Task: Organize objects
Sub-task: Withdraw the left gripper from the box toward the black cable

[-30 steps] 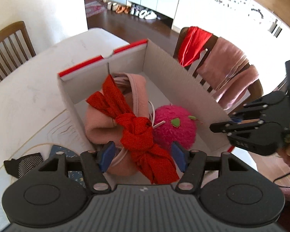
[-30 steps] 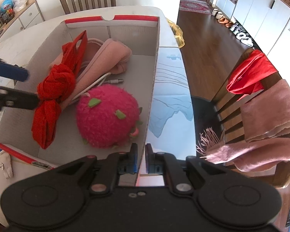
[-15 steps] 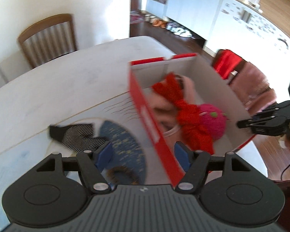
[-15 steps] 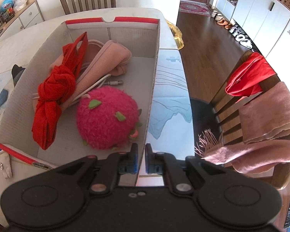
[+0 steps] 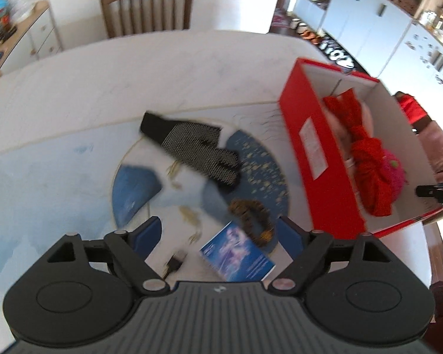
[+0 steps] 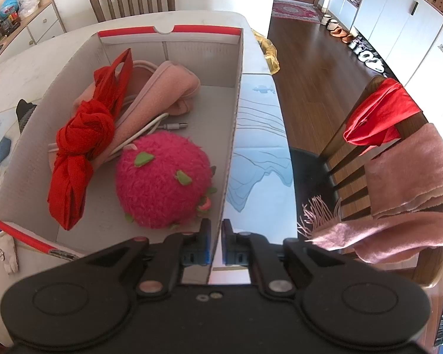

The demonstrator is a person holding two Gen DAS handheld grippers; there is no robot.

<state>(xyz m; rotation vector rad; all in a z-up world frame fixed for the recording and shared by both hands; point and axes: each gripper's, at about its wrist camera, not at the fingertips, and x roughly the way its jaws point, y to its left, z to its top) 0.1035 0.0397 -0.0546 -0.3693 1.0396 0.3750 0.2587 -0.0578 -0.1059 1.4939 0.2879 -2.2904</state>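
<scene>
Care mattered: our left tool [image 5: 218,231], jaws just widened and empty, hung above the brown leopard scrunchie [image 5: 252,221] on the surface beside the red cardboard box [image 5: 316,159], whose wall our clenched right tool [image 6: 216,246] pinched; we should straddle it squarely.

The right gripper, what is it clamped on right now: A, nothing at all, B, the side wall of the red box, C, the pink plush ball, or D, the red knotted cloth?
B: in the right wrist view the right gripper has its jaws closed on the thin side wall of the red box, while the pink plush ball and the red knotted cloth lie loose inside the box.
</scene>
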